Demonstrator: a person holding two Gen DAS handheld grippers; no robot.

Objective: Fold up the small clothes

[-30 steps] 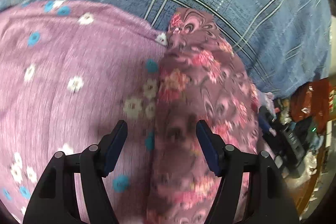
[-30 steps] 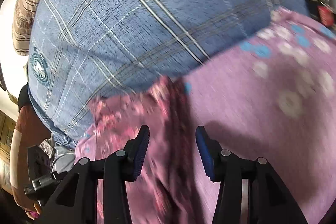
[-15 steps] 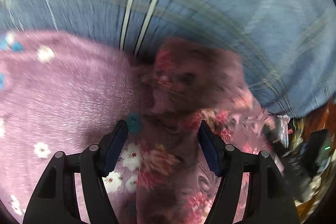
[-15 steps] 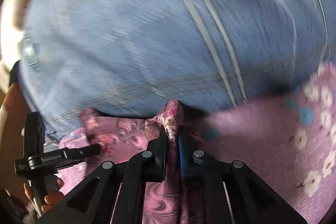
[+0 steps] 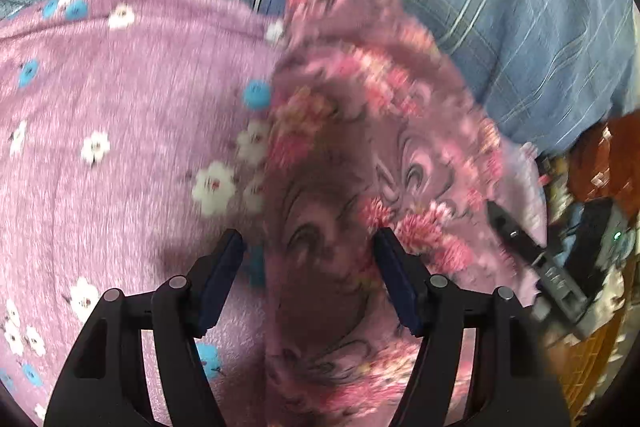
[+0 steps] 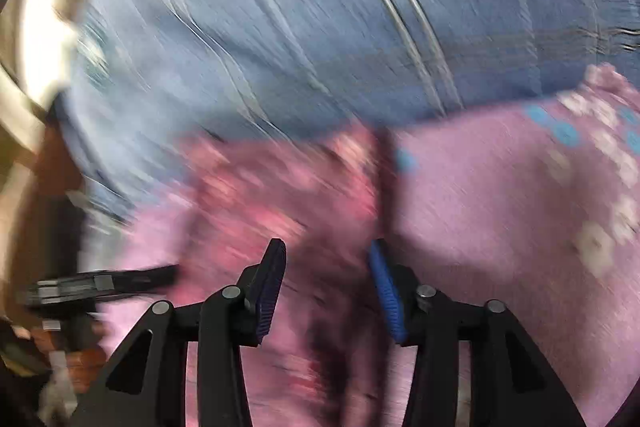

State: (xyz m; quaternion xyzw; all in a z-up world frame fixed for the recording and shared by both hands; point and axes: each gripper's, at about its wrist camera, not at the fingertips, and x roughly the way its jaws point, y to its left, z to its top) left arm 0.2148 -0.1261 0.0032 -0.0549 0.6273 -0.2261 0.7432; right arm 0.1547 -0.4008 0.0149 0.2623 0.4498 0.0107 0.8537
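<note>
Both views are bent at the edges by the fisheye — the right view is heavily smeared by motion, with glare at its left edge.

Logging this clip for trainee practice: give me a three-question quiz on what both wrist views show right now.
1. True or false: the left gripper is clamped on the rose-print garment.
2. What does the rose-print garment lie on? A) lilac floral blanket B) wooden floor
3. Fill in: the right gripper is ____.

Key: 1 false, it is open; 2 A; 3 open, the garment between its fingers.
</note>
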